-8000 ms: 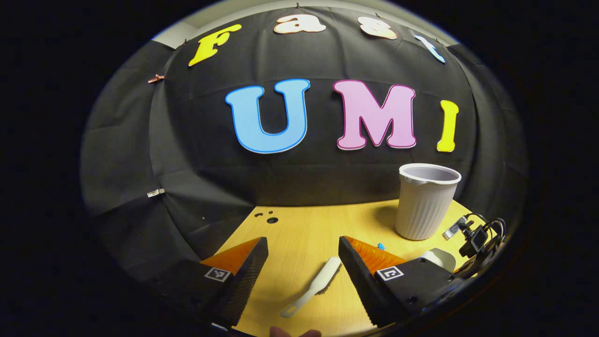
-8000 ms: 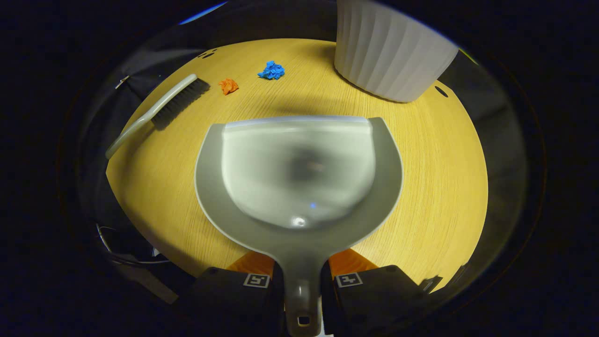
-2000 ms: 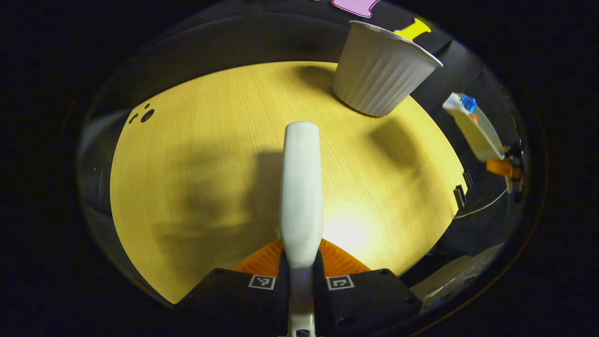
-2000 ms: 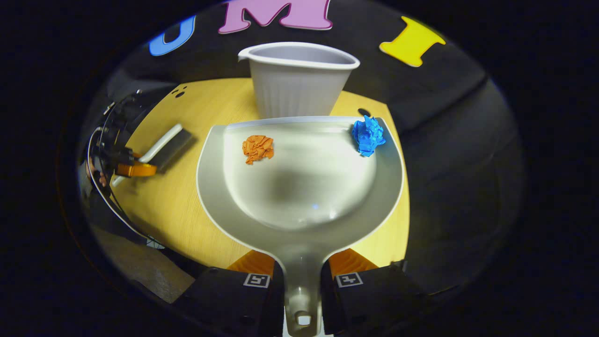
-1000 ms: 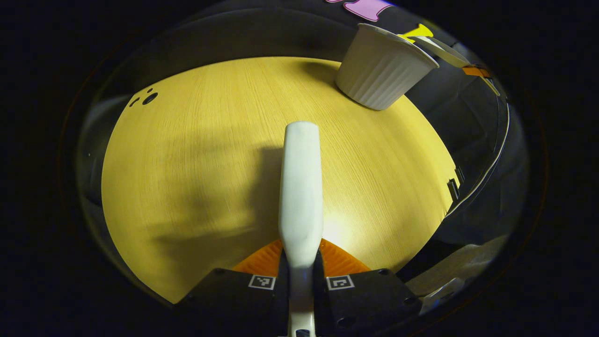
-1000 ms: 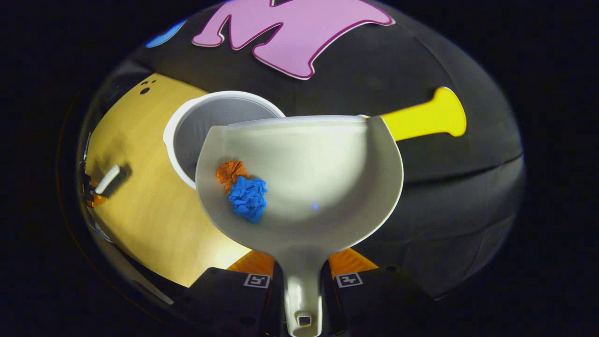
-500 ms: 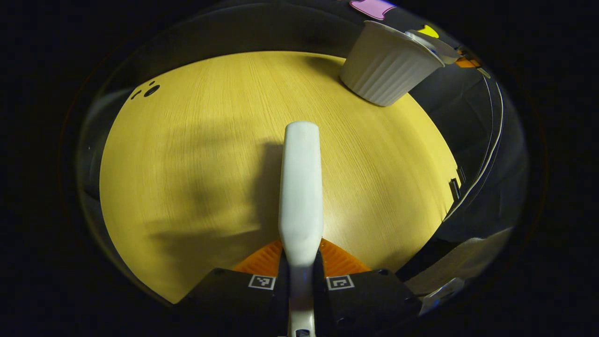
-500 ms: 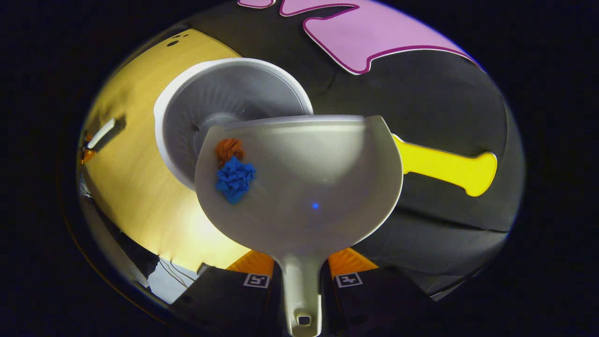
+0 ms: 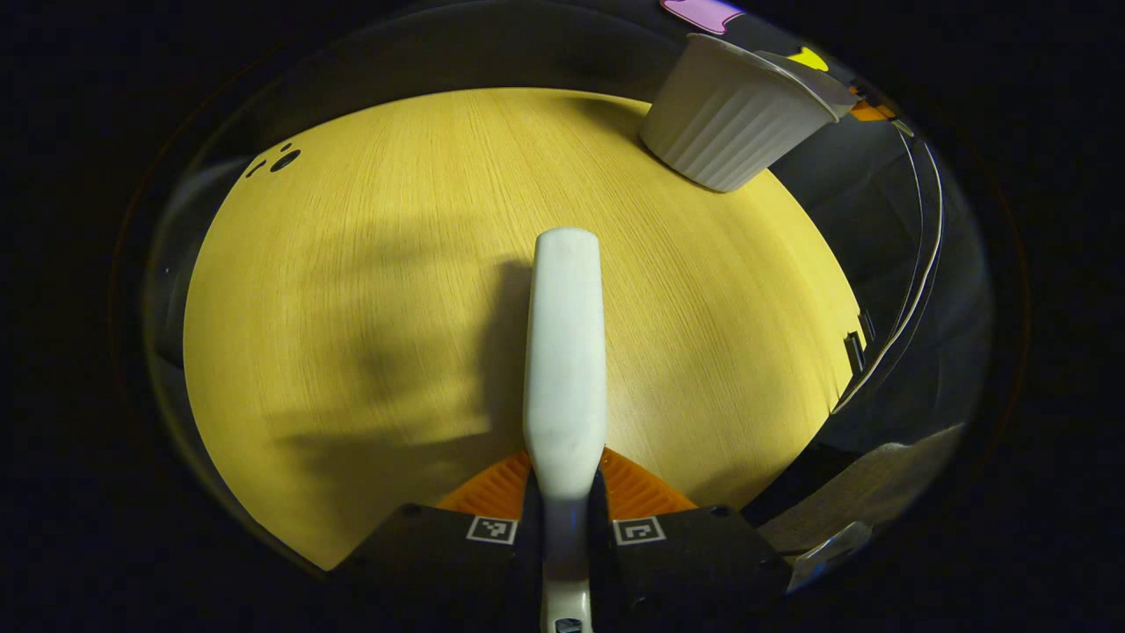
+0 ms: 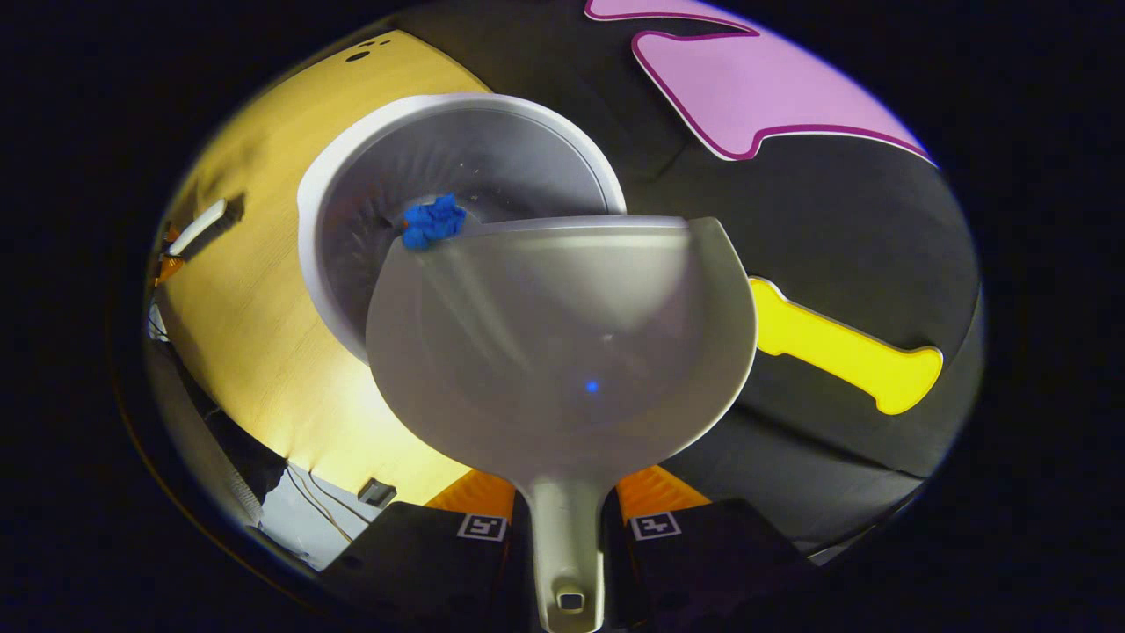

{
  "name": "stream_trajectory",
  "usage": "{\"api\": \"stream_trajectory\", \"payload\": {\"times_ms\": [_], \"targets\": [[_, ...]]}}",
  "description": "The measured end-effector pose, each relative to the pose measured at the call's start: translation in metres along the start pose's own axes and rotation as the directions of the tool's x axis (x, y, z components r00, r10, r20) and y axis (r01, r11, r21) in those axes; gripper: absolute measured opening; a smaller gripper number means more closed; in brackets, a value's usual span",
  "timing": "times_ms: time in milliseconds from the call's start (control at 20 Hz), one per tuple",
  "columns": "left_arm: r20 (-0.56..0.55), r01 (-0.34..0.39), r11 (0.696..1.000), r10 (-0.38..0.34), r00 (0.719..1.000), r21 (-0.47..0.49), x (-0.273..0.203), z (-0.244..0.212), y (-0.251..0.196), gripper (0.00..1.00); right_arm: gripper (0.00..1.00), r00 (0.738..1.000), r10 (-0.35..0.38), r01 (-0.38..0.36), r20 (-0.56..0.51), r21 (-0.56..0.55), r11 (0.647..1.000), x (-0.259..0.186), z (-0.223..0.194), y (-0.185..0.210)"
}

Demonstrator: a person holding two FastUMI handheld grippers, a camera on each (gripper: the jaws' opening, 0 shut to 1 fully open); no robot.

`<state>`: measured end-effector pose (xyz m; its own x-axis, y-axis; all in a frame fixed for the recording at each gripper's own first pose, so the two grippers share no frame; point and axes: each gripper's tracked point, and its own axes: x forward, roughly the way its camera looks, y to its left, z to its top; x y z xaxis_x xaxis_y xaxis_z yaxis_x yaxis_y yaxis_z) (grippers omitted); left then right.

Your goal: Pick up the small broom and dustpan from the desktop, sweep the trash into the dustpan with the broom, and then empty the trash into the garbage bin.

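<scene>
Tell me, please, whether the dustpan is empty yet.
Almost: in the right gripper view, the blue wad sits at the front lip of the tipped dustpan, over the open bin; its bowl is bare.

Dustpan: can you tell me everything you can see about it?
The dustpan looks like smooth grey-white plastic: a wide rounded scoop with raised side walls, a straight front lip and a short handle with a small hole near its end. The right hand-held gripper pinches that handle from both sides. The pan is lifted off the desk and tipped over the open white garbage bin. A crumpled blue scrap sits right at the lip's left corner, with a speck of orange beside it. The rest of the scoop is bare.
</scene>
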<state>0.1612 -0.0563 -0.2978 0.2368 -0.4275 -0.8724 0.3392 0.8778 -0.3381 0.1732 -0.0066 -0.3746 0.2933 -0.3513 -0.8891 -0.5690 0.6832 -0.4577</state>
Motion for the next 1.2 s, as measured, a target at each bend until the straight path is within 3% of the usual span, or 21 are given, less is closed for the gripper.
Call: {"api": "stream_trajectory", "payload": {"times_ms": [350,400,450,600,750,950,1200], "targets": [[0.022,-0.035,0.999,0.035,0.999,0.001,-0.003,0.0,-0.001,0.25,0.36,0.998,-0.024,0.019,0.059,0.07,0.997,0.0,-0.006,-0.012],[0.025,-0.048,0.999,0.047,0.999,0.003,-0.004,0.0,-0.002,0.25,0.31,0.997,-0.015,0.007,0.081,0.101,0.995,-0.002,-0.008,-0.012],[0.028,-0.058,0.998,0.057,0.998,0.005,-0.005,0.001,-0.002,0.25,0.36,0.994,-0.004,-0.01,0.107,0.135,0.991,-0.005,-0.008,-0.011],[0.036,-0.094,0.996,0.093,0.995,0.012,-0.008,0.0,-0.002,0.25,0.36,0.977,0.03,-0.083,0.211,0.247,0.966,-0.021,-0.013,-0.006],[0.042,-0.125,0.992,0.124,0.991,0.019,-0.011,0.001,-0.002,0.25,0.36,0.948,0.047,-0.151,0.316,0.316,0.937,-0.047,-0.018,0.005],[0.046,-0.179,0.983,0.177,0.983,0.03,-0.015,0.002,-0.001,0.25,0.36,0.887,0.082,-0.269,0.455,0.363,0.892,-0.081,-0.023,0.031],[0.059,-0.226,0.973,0.223,0.973,0.043,-0.018,0.004,-0.001,0.25,0.36,0.837,0.157,-0.388,0.524,0.366,0.846,-0.095,-0.052,0.114]]}}
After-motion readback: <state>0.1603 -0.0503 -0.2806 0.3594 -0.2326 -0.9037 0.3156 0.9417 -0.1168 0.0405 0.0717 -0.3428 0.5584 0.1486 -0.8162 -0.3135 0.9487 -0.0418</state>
